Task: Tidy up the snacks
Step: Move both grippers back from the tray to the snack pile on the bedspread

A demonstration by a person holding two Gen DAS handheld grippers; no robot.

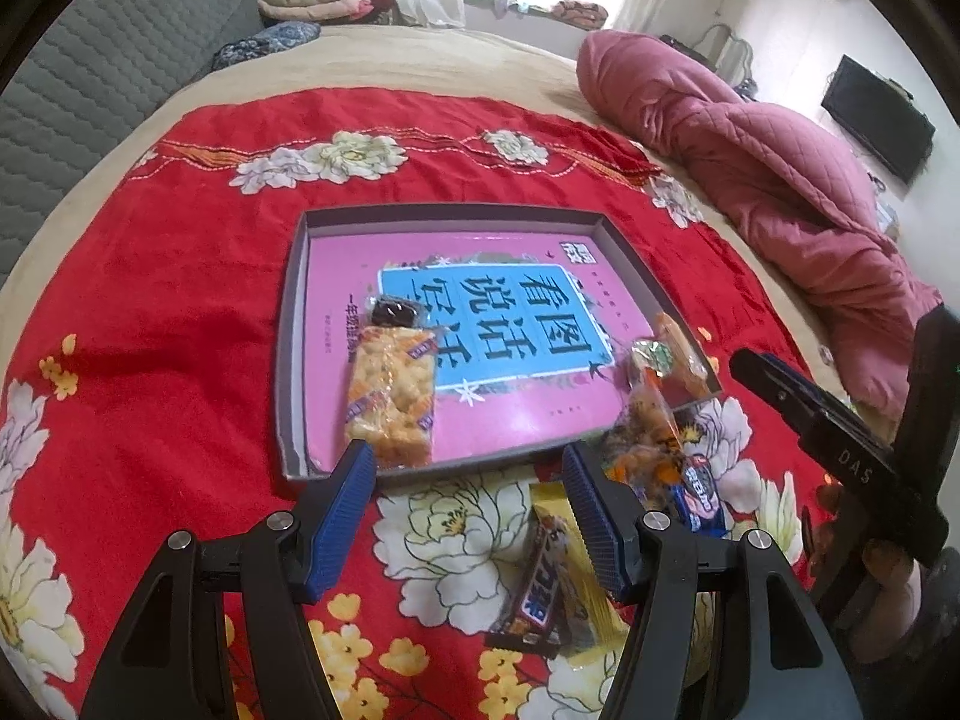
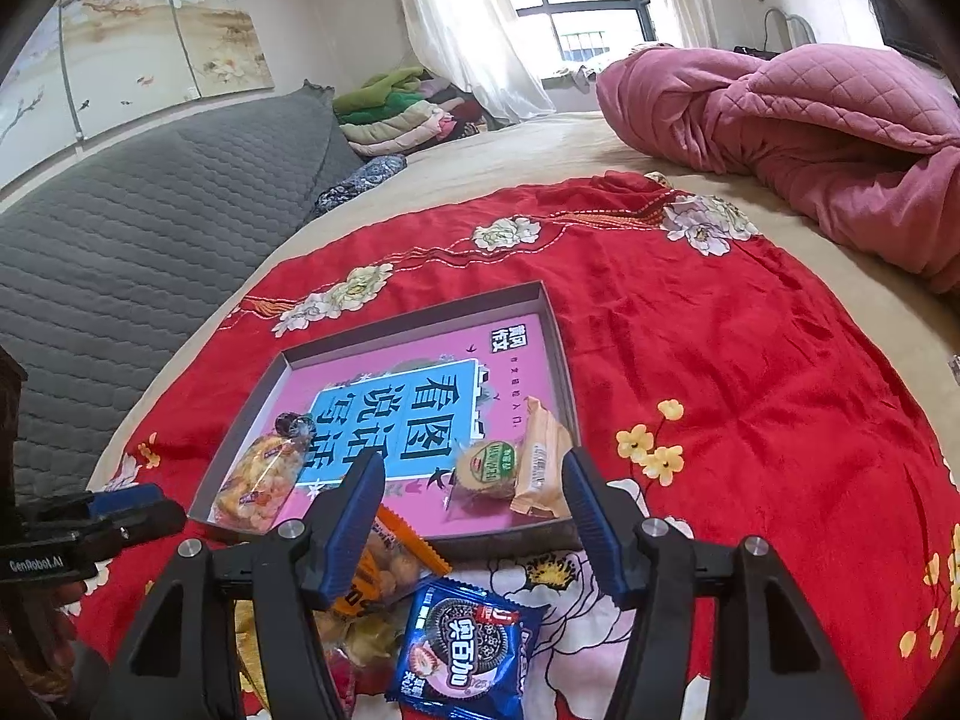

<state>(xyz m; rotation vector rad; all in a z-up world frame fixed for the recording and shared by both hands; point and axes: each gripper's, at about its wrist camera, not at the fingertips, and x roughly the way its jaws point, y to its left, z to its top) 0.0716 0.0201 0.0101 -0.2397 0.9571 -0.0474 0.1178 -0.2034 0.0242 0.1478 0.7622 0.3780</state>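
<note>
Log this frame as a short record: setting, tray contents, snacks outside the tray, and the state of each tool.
setting: red floral cloth spread on a bed
tray: shallow grey tray lined with a pink book cover
in tray, left side: rice-puff bar, small dark candy
in tray, right side: round green-label pastry, tan packet
outside tray: blue cookie pack, orange snack bag, yellow chocolate bar
left tool: open, empty
right tool: open, empty
</note>
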